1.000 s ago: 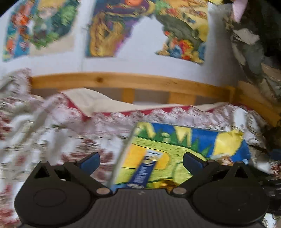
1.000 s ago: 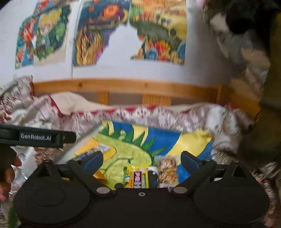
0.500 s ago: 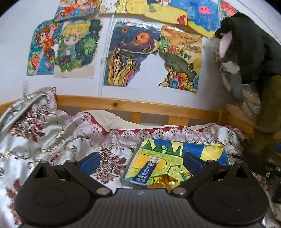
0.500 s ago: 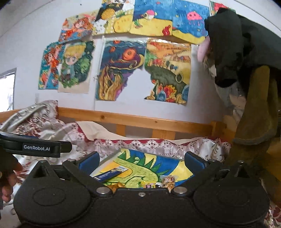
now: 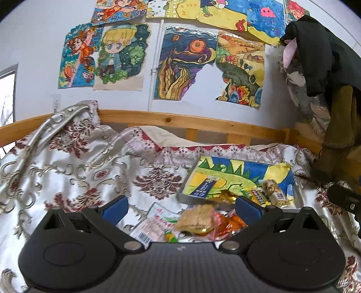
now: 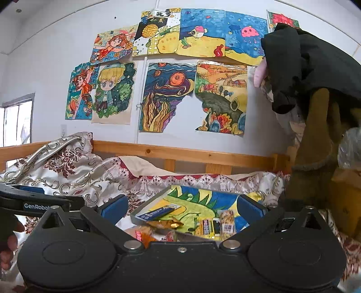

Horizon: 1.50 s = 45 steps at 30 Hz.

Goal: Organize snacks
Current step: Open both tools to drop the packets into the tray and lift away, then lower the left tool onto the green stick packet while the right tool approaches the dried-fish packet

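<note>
Left wrist view: wrapped snacks [image 5: 198, 222] lie heaped before a tray [image 5: 239, 178] holding four more. Left gripper [image 5: 180, 207] and right gripper [image 6: 180, 208] both gape, grasping nothing.

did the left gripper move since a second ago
Yes. The left gripper has pulled back from the wooden bed rail; more wall drawings and a snack pile show now.

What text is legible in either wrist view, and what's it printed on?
"GenRobo", cut off by the right tool's body: white lettering on the left tool, seen in the right wrist view.
Snack wrappers, blue packet, barcode on the pink-and-white packet: print too small to read.
Black characters on top drawing: blurred, unreadable.
</note>
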Motion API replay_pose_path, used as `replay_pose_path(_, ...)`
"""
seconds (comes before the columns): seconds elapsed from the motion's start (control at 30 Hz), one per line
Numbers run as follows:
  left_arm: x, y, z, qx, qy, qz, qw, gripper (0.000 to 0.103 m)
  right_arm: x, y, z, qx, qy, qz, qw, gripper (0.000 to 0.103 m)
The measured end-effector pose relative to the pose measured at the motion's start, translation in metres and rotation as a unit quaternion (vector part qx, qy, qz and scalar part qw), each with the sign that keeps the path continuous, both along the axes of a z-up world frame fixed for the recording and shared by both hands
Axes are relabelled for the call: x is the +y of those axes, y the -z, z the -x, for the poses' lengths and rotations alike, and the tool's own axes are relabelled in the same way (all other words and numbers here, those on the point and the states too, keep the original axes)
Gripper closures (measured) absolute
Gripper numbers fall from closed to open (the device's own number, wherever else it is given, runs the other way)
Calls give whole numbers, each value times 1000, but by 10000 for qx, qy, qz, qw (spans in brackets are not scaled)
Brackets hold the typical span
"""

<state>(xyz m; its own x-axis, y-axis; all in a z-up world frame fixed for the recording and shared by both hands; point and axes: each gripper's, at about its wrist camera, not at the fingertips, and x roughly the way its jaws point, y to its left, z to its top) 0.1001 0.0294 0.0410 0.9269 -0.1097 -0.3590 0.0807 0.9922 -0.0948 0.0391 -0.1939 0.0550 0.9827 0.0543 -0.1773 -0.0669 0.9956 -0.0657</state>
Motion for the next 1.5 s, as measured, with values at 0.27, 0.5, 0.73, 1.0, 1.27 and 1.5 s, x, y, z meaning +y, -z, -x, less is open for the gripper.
replay_pose_path(0.27,5,13,20,185,-56,-131,9997,0,-3,27,15,401,210,-208,9988,1)
replay_pose_path(0.5,5,27,31,386,-42,-248,9989,0,-1,46,21,762,285,-279,9963,1)
replay_pose_path(0.73,4,41,30,690,-47,-391,9968,0,1,58,17,1131,214,-301,9929,1)
replay_pose_path(1.0,6,54,25,888,-117,-417,9951,0,-2,70,9,1514,257,-368,9875,1)
replay_pose_path(1.27,4,65,22,1062,-101,-491,9931,0,-4,81,3,1757,240,-407,9833,1)
replay_pose_path(1.5,4,68,18,1151,-124,-487,9921,0,-6,87,-2,1906,238,-452,9803,1)
